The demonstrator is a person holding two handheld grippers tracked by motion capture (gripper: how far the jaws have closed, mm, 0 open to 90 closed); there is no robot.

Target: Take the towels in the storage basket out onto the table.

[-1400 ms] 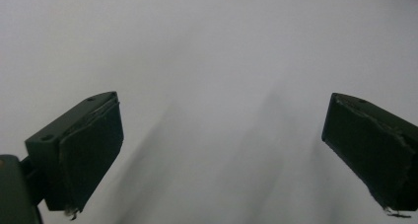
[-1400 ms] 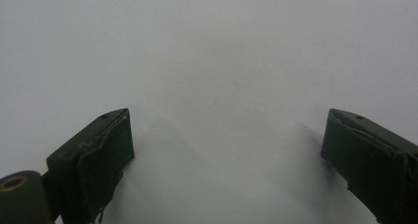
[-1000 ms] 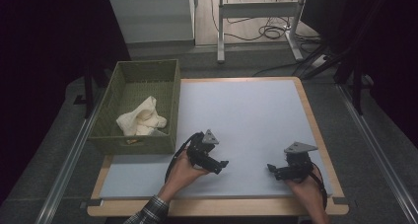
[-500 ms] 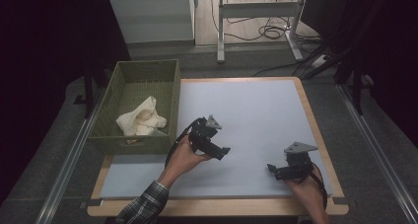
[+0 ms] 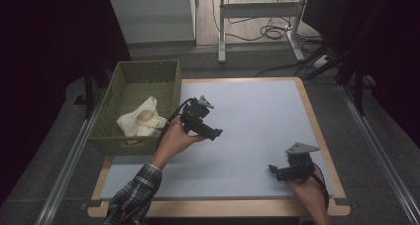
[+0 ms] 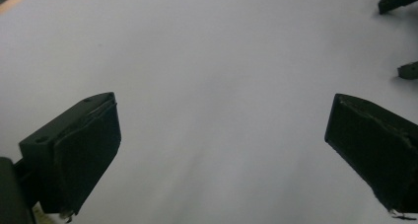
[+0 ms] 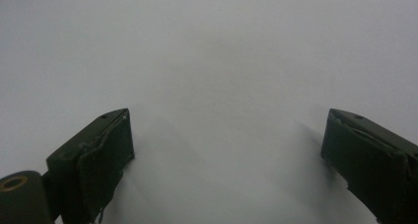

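Just left of the left hand-held gripper (image 5: 216,134) (jaws apart, empty) sits the basket (image 5: 113,136) with a cloth (image 5: 141,120); reaching in likely comes next.

- lab or recording workspace, not a home
- surface (image 5: 247,131) with pale mat and wood edge, dark curtains around it
- metal rails (image 5: 69,160) along both sides
- loose cables (image 5: 270,31) on floor beyond, by a metal desk frame (image 5: 257,12)
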